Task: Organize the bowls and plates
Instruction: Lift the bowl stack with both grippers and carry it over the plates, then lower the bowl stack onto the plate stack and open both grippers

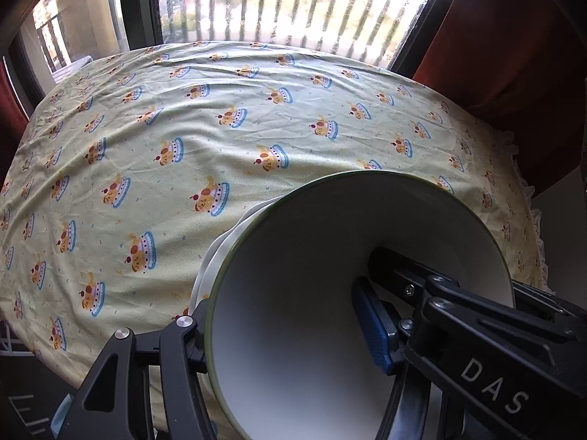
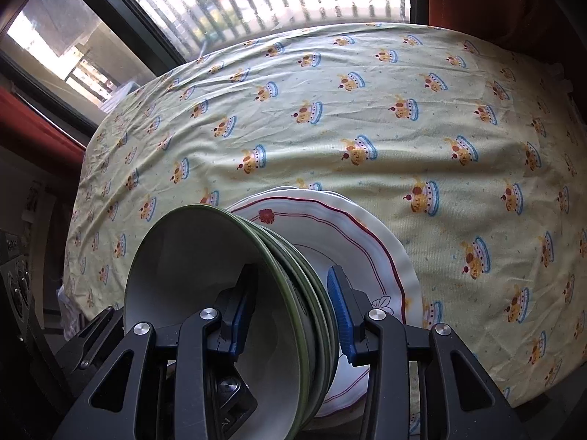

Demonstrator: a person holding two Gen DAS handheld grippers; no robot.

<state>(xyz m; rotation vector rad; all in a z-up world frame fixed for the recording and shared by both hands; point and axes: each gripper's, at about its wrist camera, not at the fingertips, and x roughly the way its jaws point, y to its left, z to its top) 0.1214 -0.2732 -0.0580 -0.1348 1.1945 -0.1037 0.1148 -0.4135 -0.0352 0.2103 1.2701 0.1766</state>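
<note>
White plates half-hidden behind bowls

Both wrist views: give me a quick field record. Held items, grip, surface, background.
left gripper: clamped on the wall of the white green-rimmed bowl stack, one finger inside
right gripper: clamped on the same stack's opposite wall
under bowls: white scalloped plates with red line trim
surface: pale yellow tablecloth with printed cartoon cakes
background: barred window, red curtain
</note>
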